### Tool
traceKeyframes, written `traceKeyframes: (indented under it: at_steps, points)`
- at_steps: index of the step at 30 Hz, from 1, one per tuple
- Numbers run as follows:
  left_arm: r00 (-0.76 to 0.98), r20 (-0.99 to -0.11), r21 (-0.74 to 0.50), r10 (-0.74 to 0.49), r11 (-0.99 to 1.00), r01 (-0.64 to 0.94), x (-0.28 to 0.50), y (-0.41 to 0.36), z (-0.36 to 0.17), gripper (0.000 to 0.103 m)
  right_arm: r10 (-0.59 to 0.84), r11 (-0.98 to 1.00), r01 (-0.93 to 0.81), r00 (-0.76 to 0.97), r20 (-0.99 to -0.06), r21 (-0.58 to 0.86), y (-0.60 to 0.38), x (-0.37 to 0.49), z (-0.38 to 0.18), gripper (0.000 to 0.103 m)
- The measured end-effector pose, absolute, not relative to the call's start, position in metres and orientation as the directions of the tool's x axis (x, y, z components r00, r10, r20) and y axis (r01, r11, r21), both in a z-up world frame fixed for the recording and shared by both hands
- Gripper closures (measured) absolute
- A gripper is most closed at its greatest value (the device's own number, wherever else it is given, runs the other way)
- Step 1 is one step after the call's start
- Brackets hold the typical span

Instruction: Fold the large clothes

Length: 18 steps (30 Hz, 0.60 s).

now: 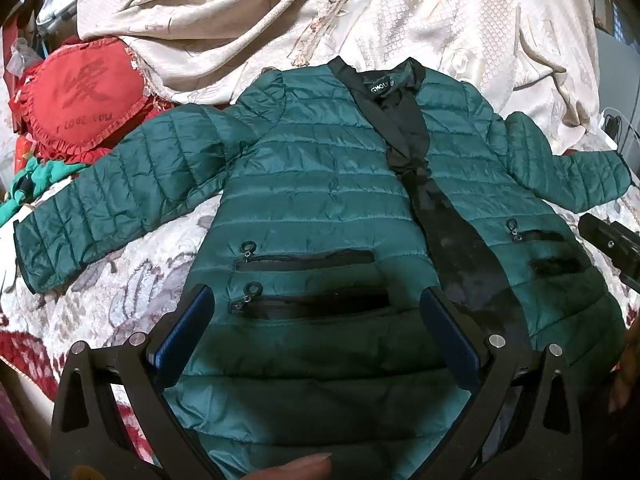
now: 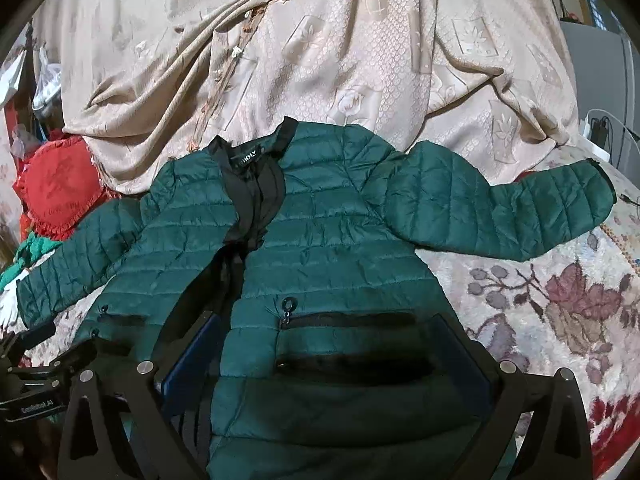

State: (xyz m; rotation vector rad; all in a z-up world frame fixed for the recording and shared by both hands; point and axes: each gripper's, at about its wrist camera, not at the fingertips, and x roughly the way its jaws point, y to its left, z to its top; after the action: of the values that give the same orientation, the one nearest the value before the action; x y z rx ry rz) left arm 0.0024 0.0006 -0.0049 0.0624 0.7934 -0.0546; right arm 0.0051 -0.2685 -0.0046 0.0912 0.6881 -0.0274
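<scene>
A dark green quilted jacket (image 1: 320,184) (image 2: 320,248) lies face up on a flowered bedspread, sleeves spread out to both sides, black lining showing along the open front. My left gripper (image 1: 316,300) hovers open over the jacket's left lower panel, above its two zip pockets. My right gripper (image 2: 328,324) hovers open over the right lower panel, its blue pads on either side of two zip pockets. Nothing is pinched between either pair of fingers. The left sleeve (image 1: 112,204) reaches towards a red cushion; the right sleeve (image 2: 512,208) points right.
A beige patterned cloth (image 2: 320,48) is heaped behind the collar. A red frilled cushion (image 1: 84,96) and green fabric (image 1: 36,184) lie at the left. The flowered bedspread (image 2: 540,304) shows to the right. Cables and a grey box (image 2: 600,80) stand at far right.
</scene>
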Motion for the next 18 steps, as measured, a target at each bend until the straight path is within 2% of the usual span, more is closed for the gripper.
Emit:
traceKeyframes:
  at_steps: [18]
  points:
    - [0.699,-0.715,0.037,-0.026,0.996,0.075,0.0034,-0.0005,-0.0046,0.0,0.001,0.997,0.051,0.762,-0.647,0.062,-0.2673,0.0062,-0.0086,0.0]
